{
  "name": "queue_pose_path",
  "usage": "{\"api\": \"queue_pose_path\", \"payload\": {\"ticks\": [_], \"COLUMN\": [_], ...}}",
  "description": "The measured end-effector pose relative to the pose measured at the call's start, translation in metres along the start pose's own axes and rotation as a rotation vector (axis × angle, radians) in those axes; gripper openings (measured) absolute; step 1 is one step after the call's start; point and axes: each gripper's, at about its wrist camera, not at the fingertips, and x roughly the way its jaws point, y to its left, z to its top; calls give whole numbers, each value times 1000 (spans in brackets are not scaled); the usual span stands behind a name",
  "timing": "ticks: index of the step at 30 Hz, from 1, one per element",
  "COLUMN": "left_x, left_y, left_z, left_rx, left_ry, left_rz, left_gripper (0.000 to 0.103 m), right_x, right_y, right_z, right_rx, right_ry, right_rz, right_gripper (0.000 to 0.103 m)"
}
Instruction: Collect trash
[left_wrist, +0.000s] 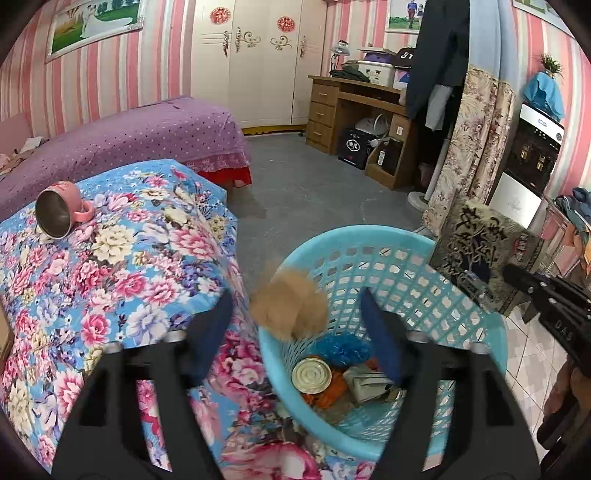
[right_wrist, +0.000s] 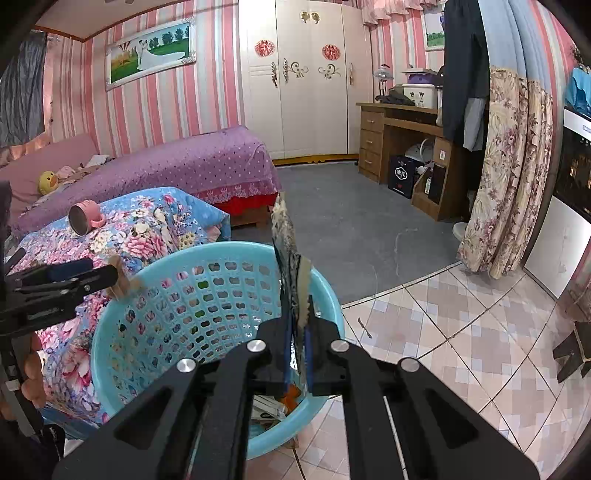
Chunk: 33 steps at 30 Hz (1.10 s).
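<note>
My left tool (left_wrist: 295, 314) stands wide; brown tuft (left_wrist: 290, 304) hangs blurred between its fingers, over basket (left_wrist: 469, 306) rim. Right tool (right_wrist: 298, 328) is clamped on wrapper (right_wrist: 286, 240), long axis upright, above basket's right rim; nearer the drop.

Both wrist views close above shared blue basket (left_wrist: 369, 266), facing wardrobe (right_wrist: 310, 77)
</note>
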Motion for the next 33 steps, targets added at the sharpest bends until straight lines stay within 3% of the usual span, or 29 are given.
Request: {"api": "queue_pose_path", "payload": {"ticks": [6, 14, 16, 17, 19, 21, 24, 26, 33], "left_x": [-8, -42, -55, -62, -76, -91, -114, -129, -181], "left_y": [12, 60, 71, 77, 87, 98, 112, 119, 140], "left_z": [5, 10, 9, 9, 8, 5, 0, -5, -34], "left_rx": [-8, -51, -59, -63, -66, -62, -65, -71, -89], "left_ry": [-29, -88, -107, -114, -123, -136, -155, -168, -200], "left_rz": [31, 129, 157, 170, 189, 220, 246, 255, 282], "left_gripper": [92, 97, 97, 97, 97, 97, 97, 97, 98], "right_x": [6, 20, 23, 24, 23, 20, 9, -3, -38], "right_y": [7, 23, 27, 29, 36, 44, 57, 73, 126], "right_z": [0, -4, -5, -6, -7, -6, -3, 0, 8], "right_rx": [0, 11, 13, 12, 0, -18, -35, -60, -103], "right_ry": [4, 17, 21, 20, 3, 6, -20, -49, -99], "right_rz": [6, -13, -34, -43, -67, -87, -101, -110, -73], "right_gripper": [6, 8, 26, 53, 71, 74, 92, 97, 98]}}
